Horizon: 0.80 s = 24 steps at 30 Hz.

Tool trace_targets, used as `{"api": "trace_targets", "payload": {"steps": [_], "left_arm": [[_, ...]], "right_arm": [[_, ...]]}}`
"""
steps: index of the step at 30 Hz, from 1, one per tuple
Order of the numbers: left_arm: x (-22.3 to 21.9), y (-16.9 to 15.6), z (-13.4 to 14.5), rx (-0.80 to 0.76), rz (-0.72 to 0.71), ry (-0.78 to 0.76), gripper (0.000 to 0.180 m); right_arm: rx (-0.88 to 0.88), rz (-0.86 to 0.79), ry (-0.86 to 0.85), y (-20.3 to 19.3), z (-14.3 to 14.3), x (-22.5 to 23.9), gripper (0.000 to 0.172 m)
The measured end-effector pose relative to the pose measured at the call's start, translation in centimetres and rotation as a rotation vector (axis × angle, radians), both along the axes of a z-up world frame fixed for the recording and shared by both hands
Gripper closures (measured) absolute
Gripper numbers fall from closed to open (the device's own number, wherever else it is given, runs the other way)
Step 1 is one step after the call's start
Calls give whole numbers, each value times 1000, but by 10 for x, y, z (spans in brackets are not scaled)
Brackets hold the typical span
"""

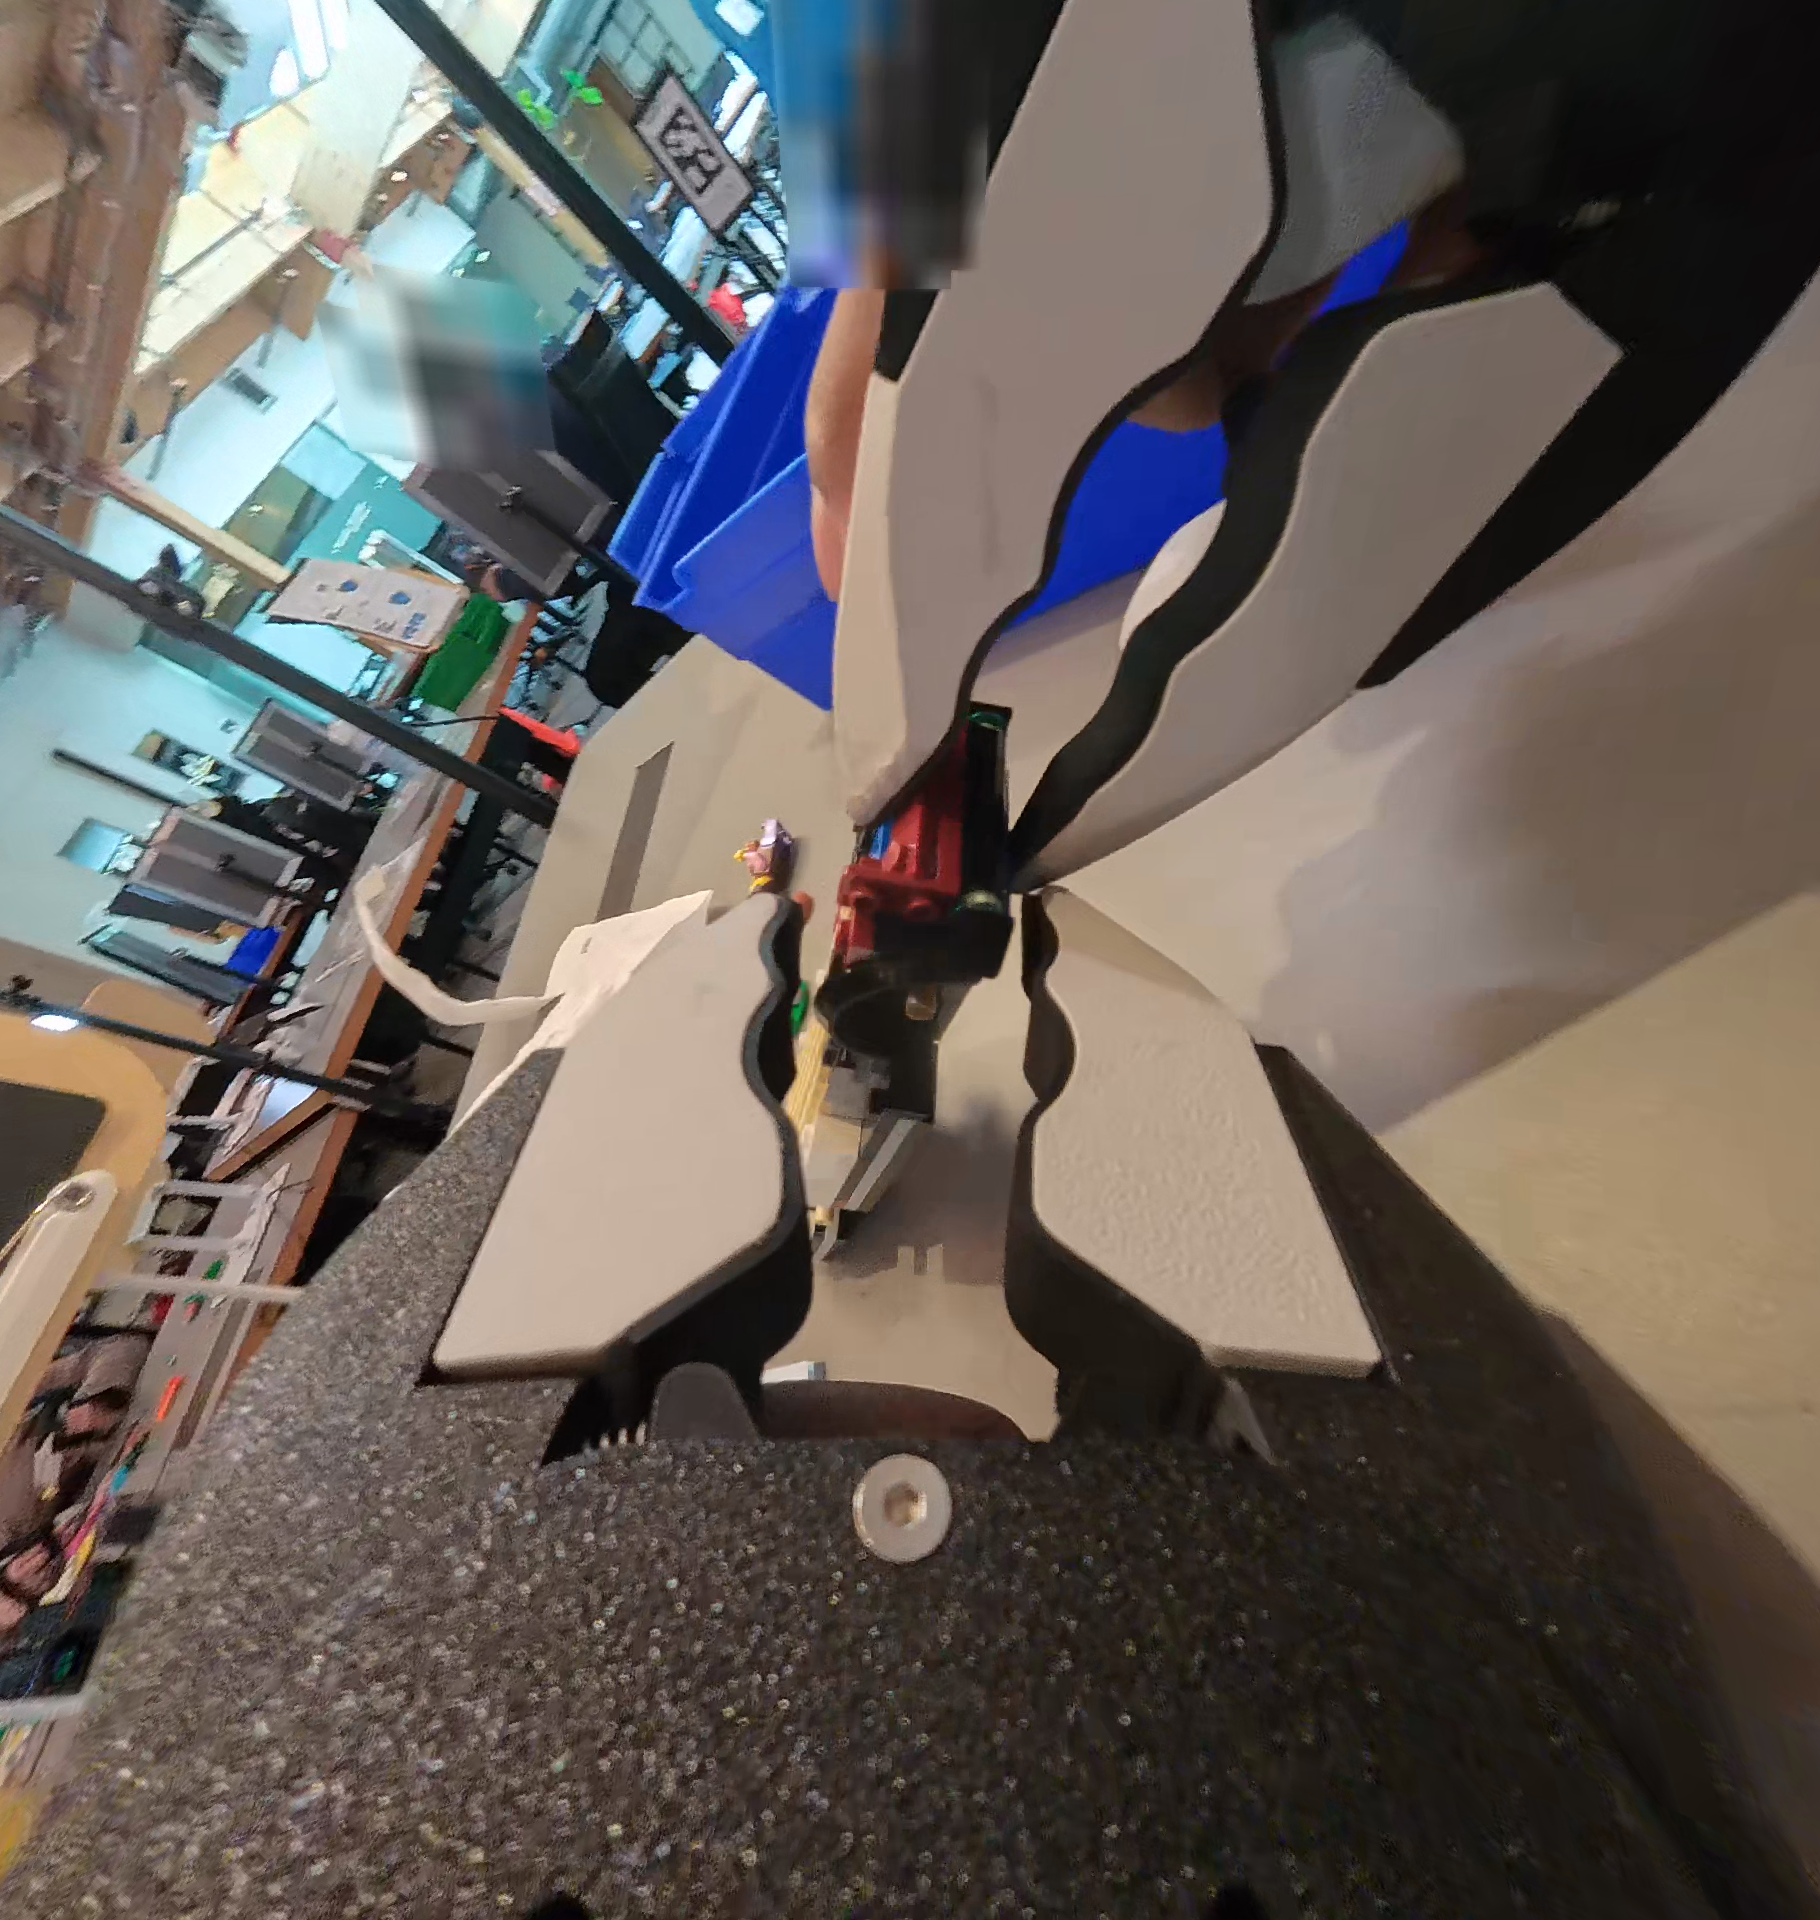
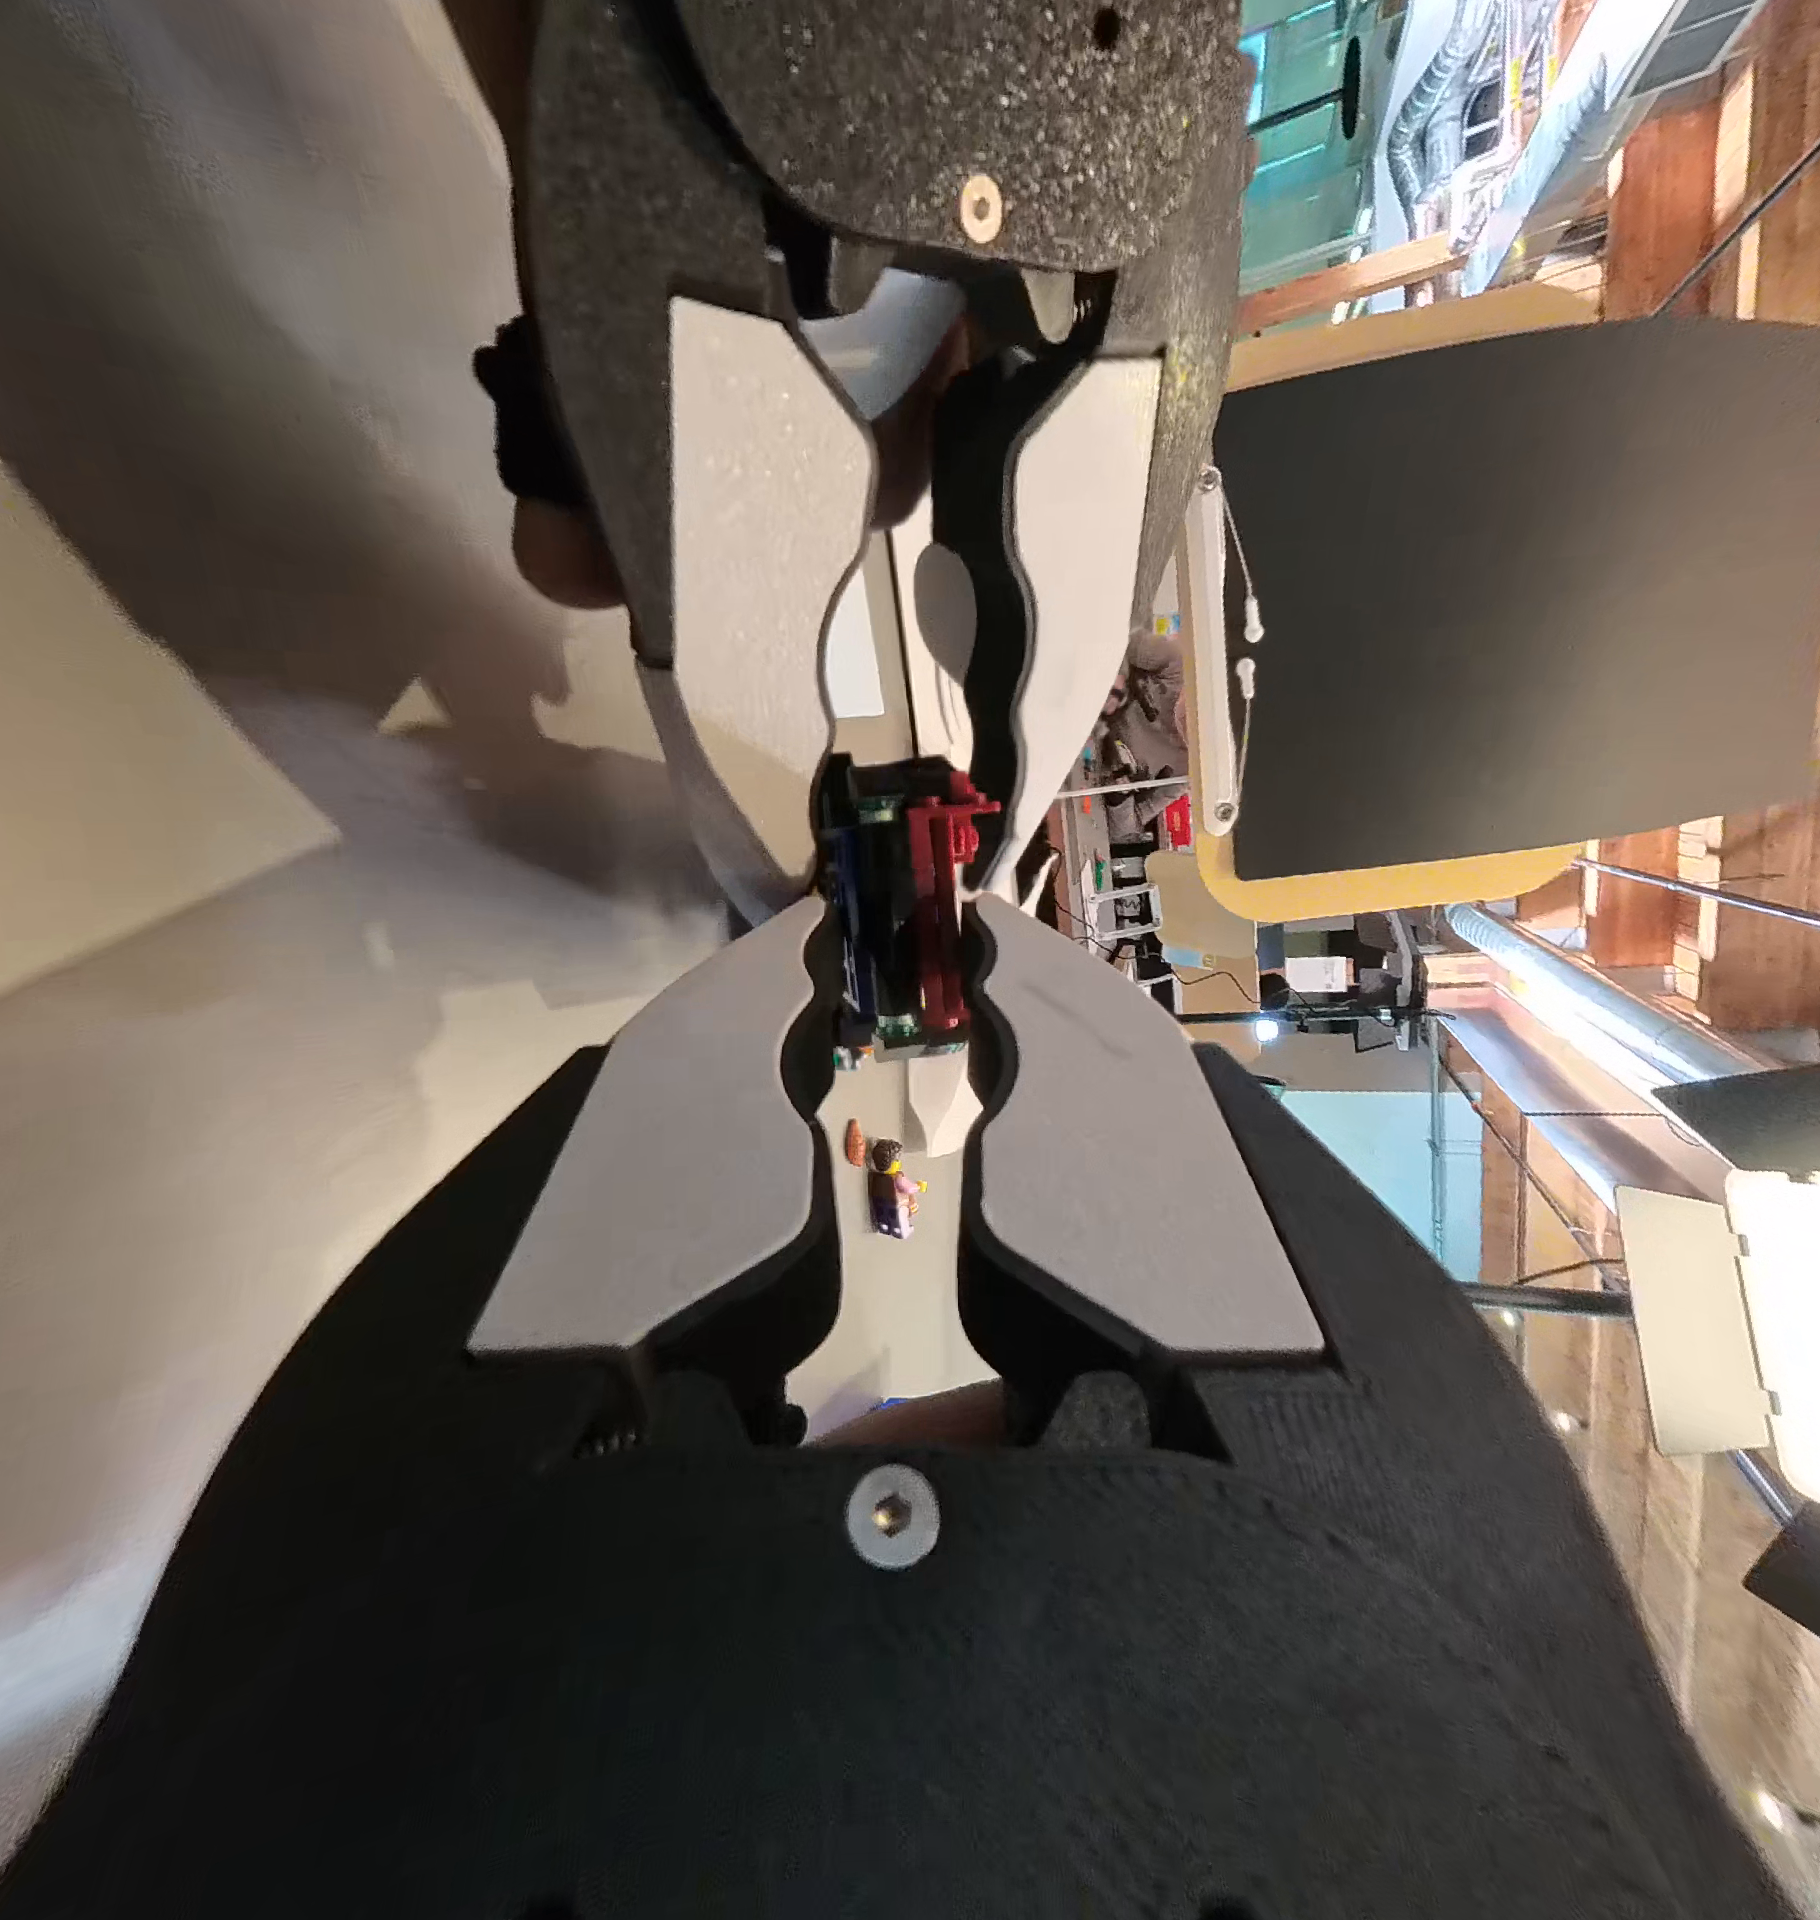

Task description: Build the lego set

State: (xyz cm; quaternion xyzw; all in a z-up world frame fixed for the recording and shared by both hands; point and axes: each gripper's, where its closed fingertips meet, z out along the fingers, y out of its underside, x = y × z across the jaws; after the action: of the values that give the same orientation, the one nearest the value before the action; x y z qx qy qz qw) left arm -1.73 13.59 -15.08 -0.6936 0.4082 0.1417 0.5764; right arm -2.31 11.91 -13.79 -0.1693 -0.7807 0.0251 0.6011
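My right gripper is shut on a small brick-built model of dark red, black and blue parts, with both pads pressed on its sides. The model also shows in the left wrist view, pinched by the right gripper's pale fingers coming in from above. My left gripper faces it from the other side and is open. Its fingertips stand on either side of the model's near end with a gap, not pressing. A grey and tan part hangs off the model towards me.
A small toy figure and a tiny brown piece lie on the grey table below the model. Blue bins stand at the table's far end, a loose paper sheet lies at its edge. A black board stands to the right.
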Motion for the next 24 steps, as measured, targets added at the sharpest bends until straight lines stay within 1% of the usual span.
{"api": "trace_targets", "payload": {"steps": [3,6,14,18,24], "left_arm": [[5,-3,1,-36,-48,9,146],[6,-3,2,-39,-60,26,150],[6,-1,4,-7,-23,99,153],[5,-1,8,1,-2,83,153],[5,-4,12,4,-1,47,153]], "right_arm": [[-15,19,-13,-3,3,3,151],[-21,26,-20,-4,5,6,151],[-66,52,-66,-3,7,10,151],[-105,81,-90,-4,16,15,148],[-77,131,-139,-7,21,19,148]]}}
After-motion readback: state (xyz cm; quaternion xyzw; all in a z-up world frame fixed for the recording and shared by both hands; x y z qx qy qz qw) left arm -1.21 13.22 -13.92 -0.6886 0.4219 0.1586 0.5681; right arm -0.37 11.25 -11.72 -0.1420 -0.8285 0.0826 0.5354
